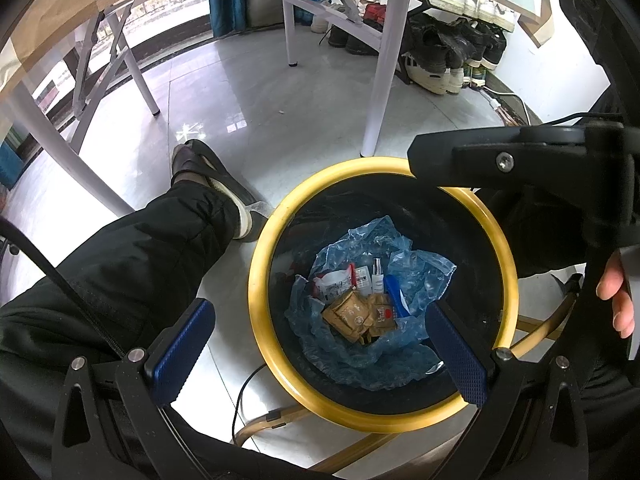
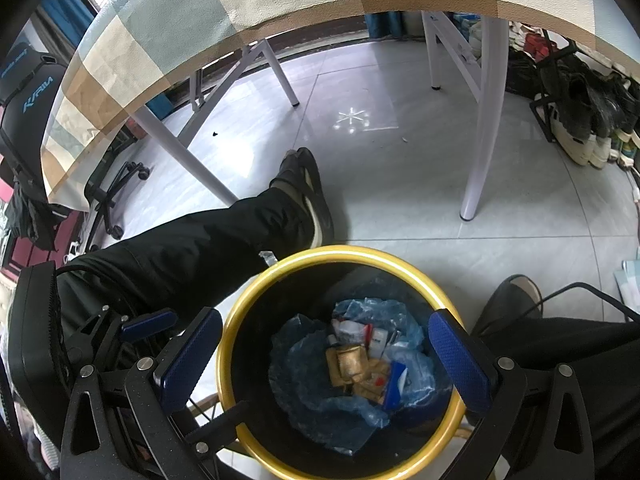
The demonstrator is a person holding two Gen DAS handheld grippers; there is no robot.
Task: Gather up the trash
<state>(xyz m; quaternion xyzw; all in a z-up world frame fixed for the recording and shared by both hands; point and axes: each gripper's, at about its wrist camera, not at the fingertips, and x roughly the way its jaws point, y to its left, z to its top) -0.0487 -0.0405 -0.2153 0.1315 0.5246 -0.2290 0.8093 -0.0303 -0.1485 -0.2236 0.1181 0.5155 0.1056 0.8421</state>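
A black trash bin with a yellow rim (image 1: 256, 276) (image 2: 224, 344) stands on the floor below both grippers. Inside lie a crumpled blue plastic bag (image 1: 424, 276) (image 2: 296, 364), brown wrappers (image 1: 352, 316) (image 2: 348, 364), a small white bottle (image 1: 377, 276), a white packet (image 1: 332, 284) and a blue and white tube (image 1: 396, 296) (image 2: 396, 384). My left gripper (image 1: 320, 344) is open and empty above the bin. My right gripper (image 2: 326, 356) is open and empty above the bin. The right gripper's body shows in the left wrist view (image 1: 500, 160); the left gripper's blue pad shows in the right wrist view (image 2: 148, 326).
The person's black-trousered leg and shoe (image 1: 212, 184) (image 2: 304, 184) lie left of the bin. White table legs (image 1: 384, 60) (image 2: 484, 120) stand on the grey tiled floor under a checked tablecloth (image 2: 240, 0). Shoes (image 1: 452, 52) line the far right wall. An office chair (image 2: 24, 92) stands left.
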